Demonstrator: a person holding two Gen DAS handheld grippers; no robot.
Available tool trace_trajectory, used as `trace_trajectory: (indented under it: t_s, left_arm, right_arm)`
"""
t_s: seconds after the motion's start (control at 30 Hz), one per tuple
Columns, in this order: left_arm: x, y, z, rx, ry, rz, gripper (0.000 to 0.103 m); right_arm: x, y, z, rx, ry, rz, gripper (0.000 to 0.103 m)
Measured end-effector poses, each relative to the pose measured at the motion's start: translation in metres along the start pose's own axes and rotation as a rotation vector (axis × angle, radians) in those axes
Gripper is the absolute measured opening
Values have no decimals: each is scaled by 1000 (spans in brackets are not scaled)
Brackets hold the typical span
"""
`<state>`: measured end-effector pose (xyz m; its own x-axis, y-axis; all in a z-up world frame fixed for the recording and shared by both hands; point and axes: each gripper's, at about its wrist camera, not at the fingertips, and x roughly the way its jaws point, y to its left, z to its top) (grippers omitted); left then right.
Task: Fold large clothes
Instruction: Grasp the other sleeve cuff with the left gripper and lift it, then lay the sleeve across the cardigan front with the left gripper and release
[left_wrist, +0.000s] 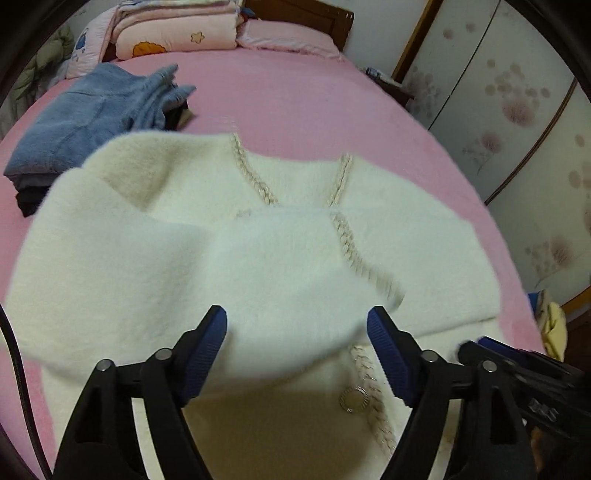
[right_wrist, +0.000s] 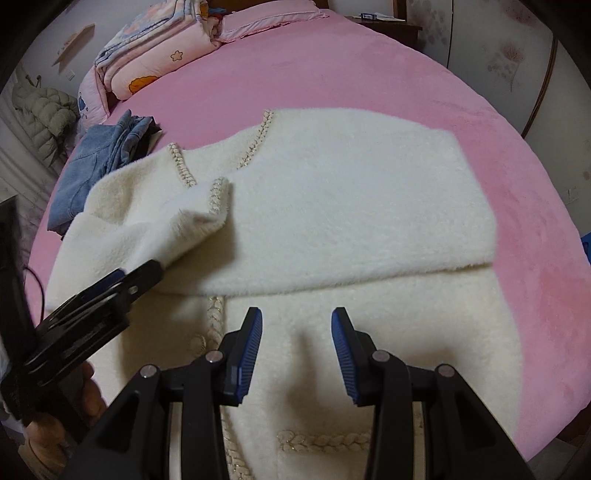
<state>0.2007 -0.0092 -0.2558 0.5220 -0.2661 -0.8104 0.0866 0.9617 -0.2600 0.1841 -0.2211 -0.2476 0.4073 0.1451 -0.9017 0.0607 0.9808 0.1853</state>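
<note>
Laying the cream cardigan flat on the pink bed goes best if the released left gripper and the empty, part-open right gripper smooth its seemingly loose folded sleeve.

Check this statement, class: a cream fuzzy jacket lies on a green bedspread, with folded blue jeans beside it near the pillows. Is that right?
One detail is wrong: the bedspread is pink, not green, as the right wrist view shows plainly. The rest stands: the cream fuzzy jacket lies on it, and the folded blue jeans sit beside it, towards the pillows.
</note>
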Motion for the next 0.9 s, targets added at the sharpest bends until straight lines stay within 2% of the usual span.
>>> trace_trajectory:
  t_s: [0.1, 0.17, 0.23, 0.33, 0.37, 0.43, 0.57, 0.73, 0.87, 0.9]
  left_arm:
    - [-36, 10, 5, -2, -41, 10, 81]
    - [-59, 23, 6, -13, -82, 51, 83]
    - [-81, 42, -1, -38, -121, 110, 87]
    - [-95, 77, -15, -113, -133, 204, 87]
    - [-95, 89, -22, -142, -127, 223, 87]
    - [-87, 119, -37, -230, -64, 270, 87]
    - [-68, 157, -61, -355, -4, 294, 87]
    - [-42, 173, -62, -356, -5, 341, 87]
    - [-26, 177, -47, -361, -19, 369, 87]
    - [-22, 180, -44, -369, -24, 373, 83]
  right_arm:
    - [-3, 4, 10, 17, -10, 42, 41]
    - [-3, 8, 19, 23, -13, 69, 46]
    - [0, 13, 24, 23, -14, 94, 48]
    - [10, 24, 32, 8, 2, 120, 48]
    - [15, 27, 34, 0, 7, 127, 48]
    - [28, 35, 39, -12, 25, 132, 48]
    - [61, 45, 45, -26, 73, 134, 48]
    - [93, 51, 50, -22, 114, 135, 48]
    - [101, 61, 51, -53, 96, 157, 47]
    - [102, 66, 52, -72, 95, 161, 39]
